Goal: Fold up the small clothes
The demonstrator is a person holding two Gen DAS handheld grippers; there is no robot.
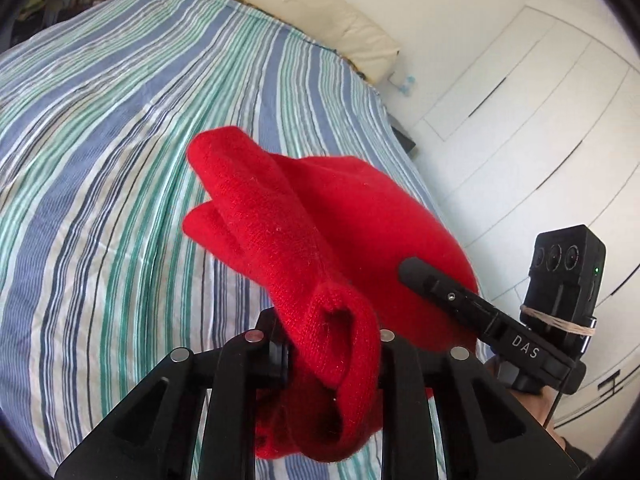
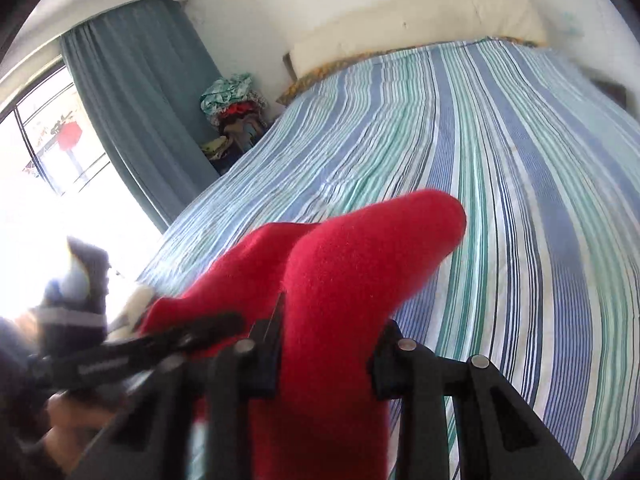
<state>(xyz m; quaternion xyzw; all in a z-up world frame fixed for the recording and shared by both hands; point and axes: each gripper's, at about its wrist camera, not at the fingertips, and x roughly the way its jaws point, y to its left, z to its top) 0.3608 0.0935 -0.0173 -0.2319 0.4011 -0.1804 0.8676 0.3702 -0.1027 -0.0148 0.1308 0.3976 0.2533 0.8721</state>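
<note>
Red knit fills the middle of both my views: a small red garment [image 1: 320, 240] hangs in the air above the striped bedspread [image 1: 120, 140], caught between my two tools. My left gripper [image 1: 334, 354] is clamped on a rolled, tube-like end of it, the cloth bunched between the pads and spilling down below them. My right gripper [image 2: 326, 354] is closed on another part of the same garment, a thick fold of red standing up between its fingers and reaching out over the bed. From the left camera I see one finger of the right tool lying across the red cloth, with its camera block strapped behind it; from the right camera my left tool shows blurred at the lower left, beside the garment. The cream pillow [image 1: 320, 12] lies along the far edge of the bed, white cupboard doors [image 1: 520, 120] stand to one side, and a blue-grey curtain [image 2: 140, 100] hangs by the bright window.
</note>
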